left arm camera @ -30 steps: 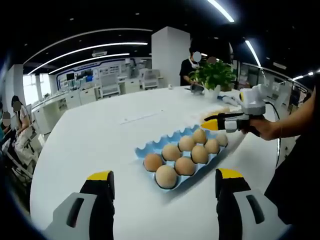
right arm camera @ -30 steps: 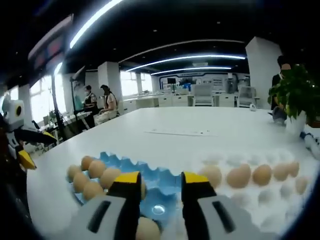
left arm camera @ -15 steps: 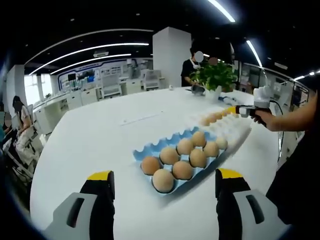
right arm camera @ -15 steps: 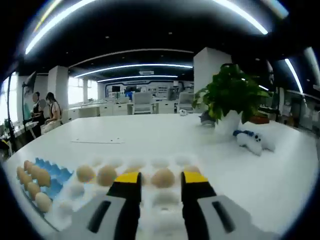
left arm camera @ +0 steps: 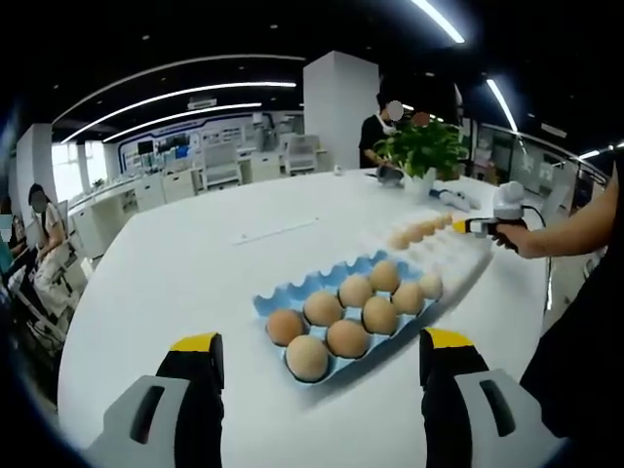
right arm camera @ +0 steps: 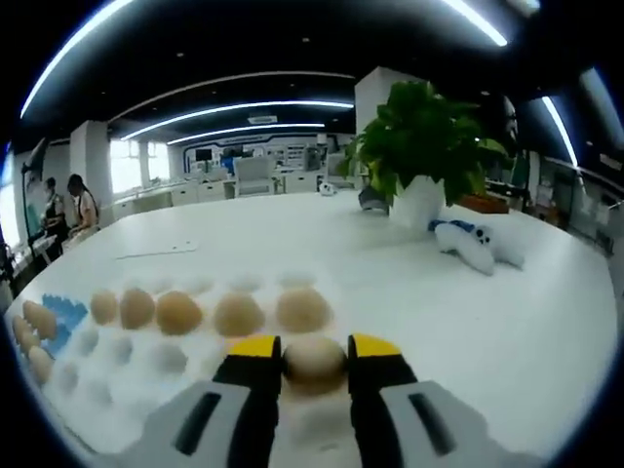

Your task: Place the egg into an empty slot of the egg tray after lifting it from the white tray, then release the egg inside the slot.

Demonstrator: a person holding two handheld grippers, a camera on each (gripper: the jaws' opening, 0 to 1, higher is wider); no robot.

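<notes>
A brown egg (right arm camera: 314,359) sits in a front slot of the white tray (right arm camera: 185,366), and my right gripper (right arm camera: 315,347) is shut on it, one yellow-tipped jaw against each side. Behind it a row of several eggs (right arm camera: 239,314) lies in the same tray. The blue egg tray (left arm camera: 327,280) holds several eggs, with bare slots along its far edge; in the right gripper view its corner (right arm camera: 60,310) shows at the far left. My left gripper (left arm camera: 321,341) hangs open, low in front of the blue tray. The right gripper (left arm camera: 460,226) reaches over the white tray (left arm camera: 468,261).
A potted plant (right arm camera: 419,146) and a white toy (right arm camera: 475,246) stand on the white table (left arm camera: 175,283) beyond the white tray. A sheet of paper (left arm camera: 276,230) lies further back. People sit at desks on the left, and another stands by the pillar (left arm camera: 336,107).
My right gripper has moved from over the blue tray across to the white tray and closed around an egg in the front row. The left gripper has stayed open, drifting only slightly.
</notes>
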